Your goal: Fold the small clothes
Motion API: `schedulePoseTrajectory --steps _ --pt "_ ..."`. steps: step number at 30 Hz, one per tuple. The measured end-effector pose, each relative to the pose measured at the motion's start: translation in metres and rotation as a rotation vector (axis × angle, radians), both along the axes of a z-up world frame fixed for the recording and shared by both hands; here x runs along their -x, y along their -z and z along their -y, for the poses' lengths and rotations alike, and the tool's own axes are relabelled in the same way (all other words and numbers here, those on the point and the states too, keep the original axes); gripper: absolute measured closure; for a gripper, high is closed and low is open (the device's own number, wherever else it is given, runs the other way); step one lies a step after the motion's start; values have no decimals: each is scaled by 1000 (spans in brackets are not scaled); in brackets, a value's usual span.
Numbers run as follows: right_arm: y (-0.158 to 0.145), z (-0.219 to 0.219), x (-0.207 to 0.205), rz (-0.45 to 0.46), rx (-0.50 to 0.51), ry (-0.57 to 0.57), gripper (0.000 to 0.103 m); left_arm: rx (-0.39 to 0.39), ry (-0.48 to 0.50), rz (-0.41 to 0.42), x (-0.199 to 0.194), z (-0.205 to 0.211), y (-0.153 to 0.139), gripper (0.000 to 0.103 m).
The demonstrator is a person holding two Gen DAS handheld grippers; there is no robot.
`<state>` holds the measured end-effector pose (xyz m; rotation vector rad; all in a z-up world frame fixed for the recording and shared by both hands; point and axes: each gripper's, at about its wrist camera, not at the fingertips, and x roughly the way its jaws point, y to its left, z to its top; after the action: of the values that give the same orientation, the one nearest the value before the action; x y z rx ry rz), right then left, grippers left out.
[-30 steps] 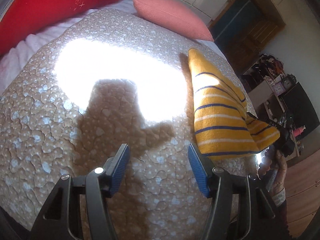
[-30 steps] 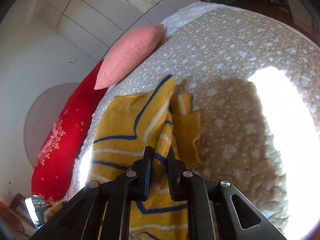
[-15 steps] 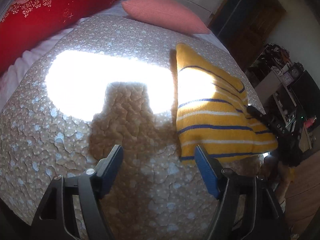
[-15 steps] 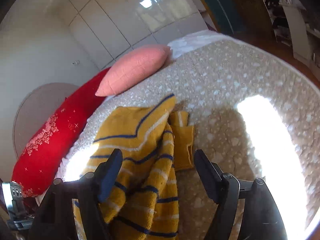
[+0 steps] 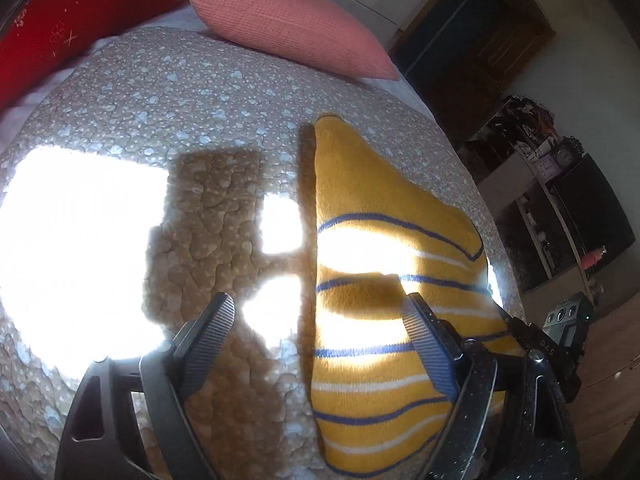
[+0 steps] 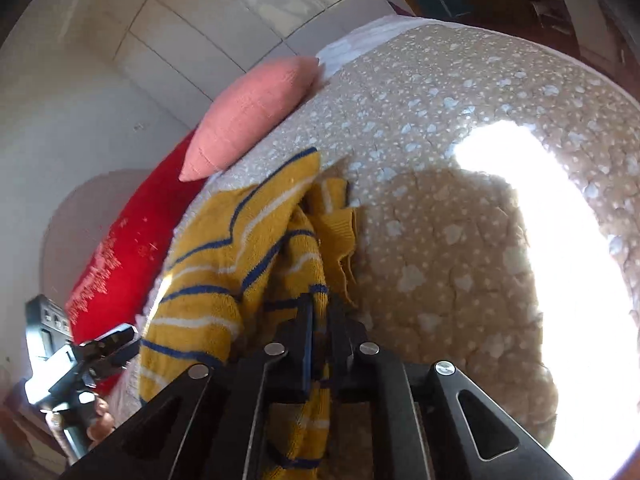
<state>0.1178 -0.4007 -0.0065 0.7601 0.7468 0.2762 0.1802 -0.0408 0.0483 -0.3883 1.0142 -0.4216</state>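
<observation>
A yellow knit sweater (image 5: 380, 200) with blue and white stripes lies on the quilted bed cover (image 5: 160, 100). In the left wrist view my left gripper (image 5: 318, 304) hovers over the sweater's near left edge. Its jaws are opening wide, with that edge between them and the pads off the cloth. In the right wrist view the sweater (image 6: 224, 248) is bunched, one sleeve folded beside it. My right gripper (image 6: 320, 304) is closing, and its jaws pinch a raised fold of the knit. The left gripper (image 6: 96, 356) also shows at the lower left there.
A pink pillow (image 5: 288, 28) and a red pillow (image 5: 80, 8) lie at the head of the bed. A bright sun patch (image 5: 72, 248) washes out part of the cover. Shelves and a dark cabinet (image 5: 580, 216) stand beyond the bed's right edge.
My left gripper slid right until its fingers straddle the sweater's edge, and its jaws widened. My right gripper let go, opened wide, then closed again on a fold of the sweater.
</observation>
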Motion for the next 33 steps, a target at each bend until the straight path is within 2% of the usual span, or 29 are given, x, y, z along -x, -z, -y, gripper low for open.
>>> schedulePoseTrajectory --steps 2,4,6,7,8,9,10,13,15,17,18,20,21,22,23,24,27,30,32,33 --pt "7 4 -6 6 -79 26 26 92 55 -45 -16 0 15 14" --pt "9 2 -17 -2 -108 17 26 131 120 -68 -22 10 27 13" --pt "9 -8 -32 -16 -75 -9 25 131 152 -75 -23 24 37 11" --pt "9 -15 -36 -15 -47 -15 25 138 171 -85 -24 30 41 11" --pt "8 -21 -40 -6 -33 -26 30 149 190 -90 -23 36 42 11" --pt "10 -26 -44 4 -72 -68 49 159 205 -89 -22 41 41 16" --pt "14 -29 -47 4 -155 -102 55 173 217 -93 -21 44 38 23" --pt "5 -41 -45 87 -276 -148 61 150 225 -65 -19 46 16 24" --pt "-13 -54 -41 153 -264 -194 62 104 227 -19 -18 47 -3 24" --pt "-24 -61 -35 188 -196 -194 62 28 224 27 -21 51 -16 24" --pt "-23 -60 -35 174 -150 -161 55 -19 210 33 -23 55 -18 24" --pt "-13 -52 -37 86 14 -39 46 -151 154 -2 -29 62 -7 24" --pt "-7 -46 -36 46 95 13 45 -203 141 -27 -29 65 3 24" --pt "-2 -38 -35 33 89 32 42 -217 135 -47 -27 65 13 24" --pt "0 -31 -31 30 33 42 40 -201 122 -52 -23 64 18 24" --pt "-3 -25 -26 36 9 58 43 -189 102 -47 -19 60 19 24" --pt "-33 -32 -4 142 91 79 58 -202 61 10 4 46 4 24" --pt "-61 -49 18 258 49 -20 60 -312 18 152 41 36 -21 23" --pt "-68 -65 22 299 -46 -124 60 -408 -26 256 69 30 -37 21" --pt "-64 -75 15 283 -105 -179 60 -454 -53 305 81 28 -44 18"
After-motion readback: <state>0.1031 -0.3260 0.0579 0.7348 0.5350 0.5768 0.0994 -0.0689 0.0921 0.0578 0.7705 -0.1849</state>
